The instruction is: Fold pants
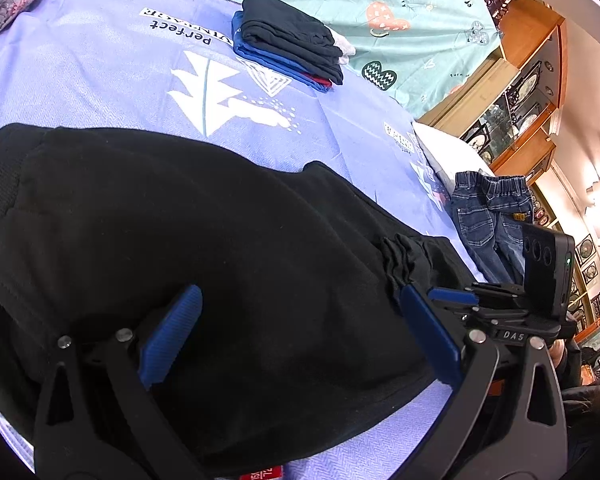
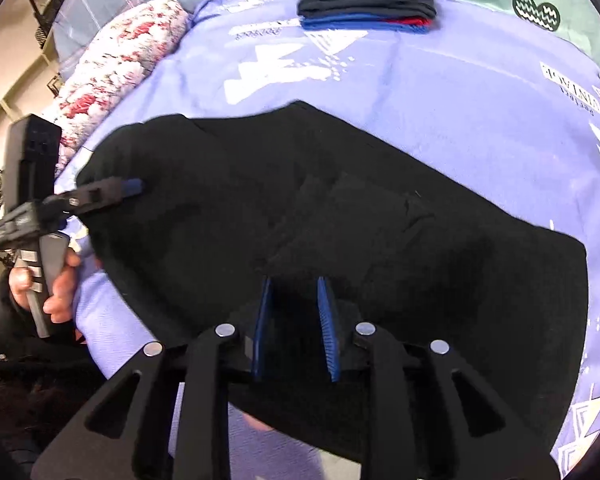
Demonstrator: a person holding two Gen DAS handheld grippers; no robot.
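Note:
Black pants (image 1: 188, 240) lie spread on the purple bedsheet (image 1: 100, 72), seen also in the right wrist view (image 2: 340, 208). My left gripper (image 1: 300, 312) is open, its blue pads wide apart just above the pants. In the right wrist view the left gripper (image 2: 134, 187) reaches over the pants' left end. My right gripper (image 2: 296, 304) has its pads narrowly apart with black cloth between them at the pants' near edge; in the left wrist view the right gripper (image 1: 452, 296) sits at a bunched fold of the cloth (image 1: 400, 264).
A stack of folded clothes (image 1: 292, 40), also in the right wrist view (image 2: 368, 0), sits at the far side of the bed. Small blue jeans (image 1: 488, 216) lie at the right edge. A floral pillow (image 2: 120, 60) lies left. Wooden cabinets (image 1: 520, 92) stand beyond.

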